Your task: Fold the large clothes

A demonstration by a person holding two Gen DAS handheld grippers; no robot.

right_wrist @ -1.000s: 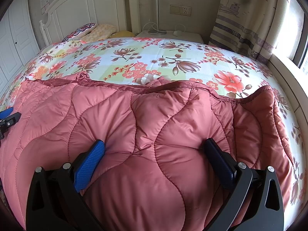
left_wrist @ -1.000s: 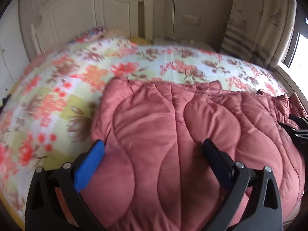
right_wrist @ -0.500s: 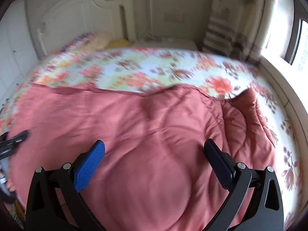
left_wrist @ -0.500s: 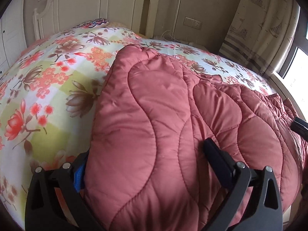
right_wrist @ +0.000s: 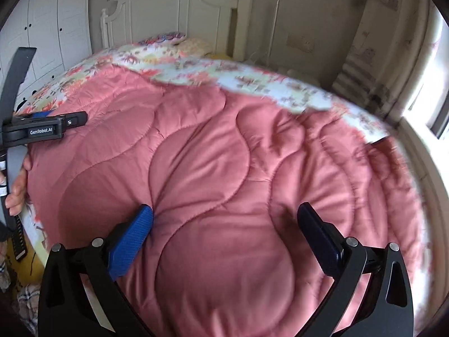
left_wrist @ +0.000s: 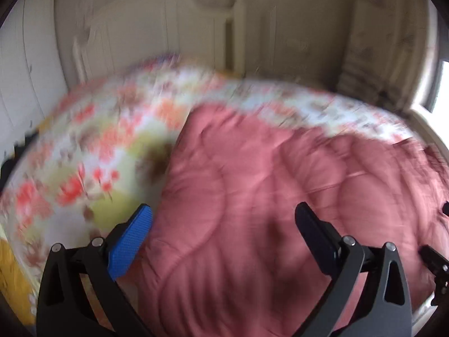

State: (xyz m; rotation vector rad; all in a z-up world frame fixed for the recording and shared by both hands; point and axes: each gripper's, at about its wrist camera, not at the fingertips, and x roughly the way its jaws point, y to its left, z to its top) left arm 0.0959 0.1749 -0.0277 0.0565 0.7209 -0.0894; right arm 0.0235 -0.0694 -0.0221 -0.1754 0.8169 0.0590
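— Where's the coat?
— The pink quilted coat lies spread across the near half of the bed, on the floral sheet, headboard far behind.
— And the fingers?
— The right gripper is spread wide over the padding, grasping nothing. The left gripper is spread too, at the coat's left edge.

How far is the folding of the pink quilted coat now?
Done: the pink quilted coat lies spread on the floral bedsheet; no finished fold shows. In hand: nothing; the right gripper and the left gripper are open above it. Left: grasping an edge and every fold.
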